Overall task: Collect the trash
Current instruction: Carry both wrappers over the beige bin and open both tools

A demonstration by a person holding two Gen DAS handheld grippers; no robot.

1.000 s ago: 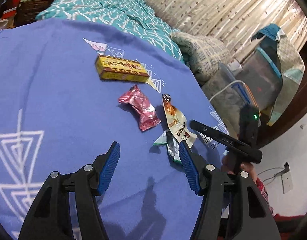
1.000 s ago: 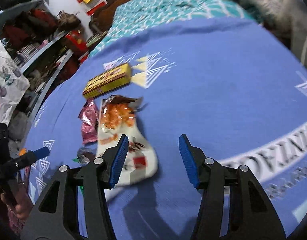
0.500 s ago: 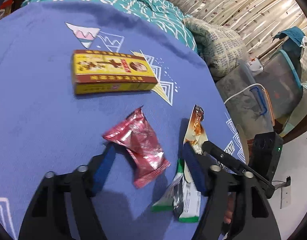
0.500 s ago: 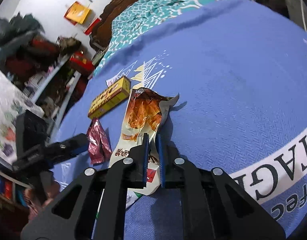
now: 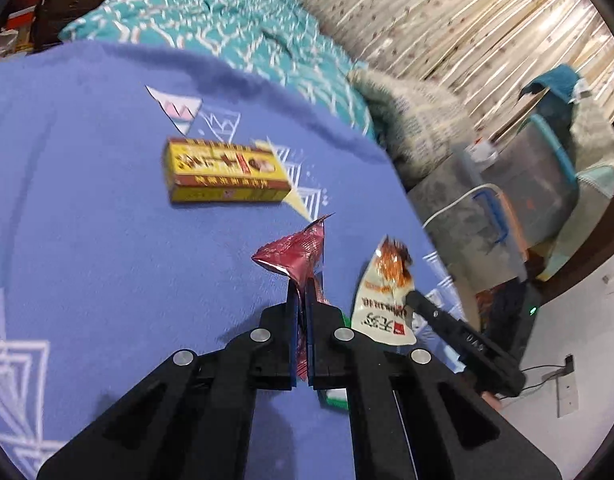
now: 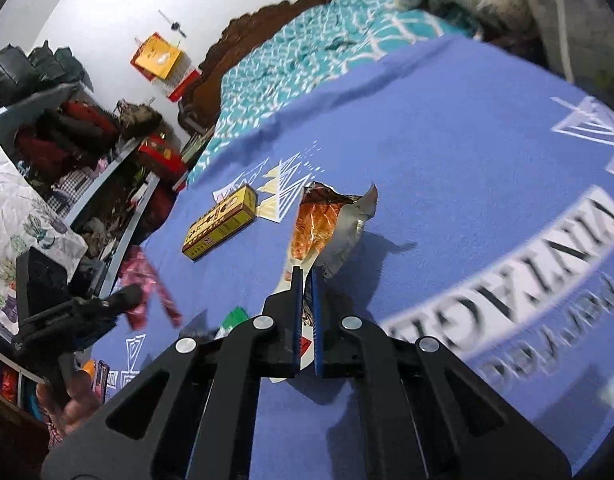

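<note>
Broadly, a blue blanket (image 5: 87,240) with white triangle prints carries everything, and a teal quilt (image 5: 227,12) lies past its far edge. The largest loose piece is the yellow box (image 5: 227,178), flat on the blanket with its long axis running roughly left to right in the left wrist view, well ahead of both grippers and somewhat left of the left one. Next in size is the white-and-orange snack bag (image 6: 327,224): the right gripper (image 6: 305,284) is clamped narrow on its lower part, so the torn top stands up away from the fingers. Smaller again is the red foil wrapper (image 5: 299,256), pinched in the closed left gripper (image 5: 305,300) and raised off the cloth. Smallest is a green-and-white wrapper (image 6: 233,318), lying near the blanket's near edge, just beneath and between the two tools. Both hands being full, the held pieces likely go to a bin first, though none is in view; afterwards the left gripper looks nearer the box.
</note>
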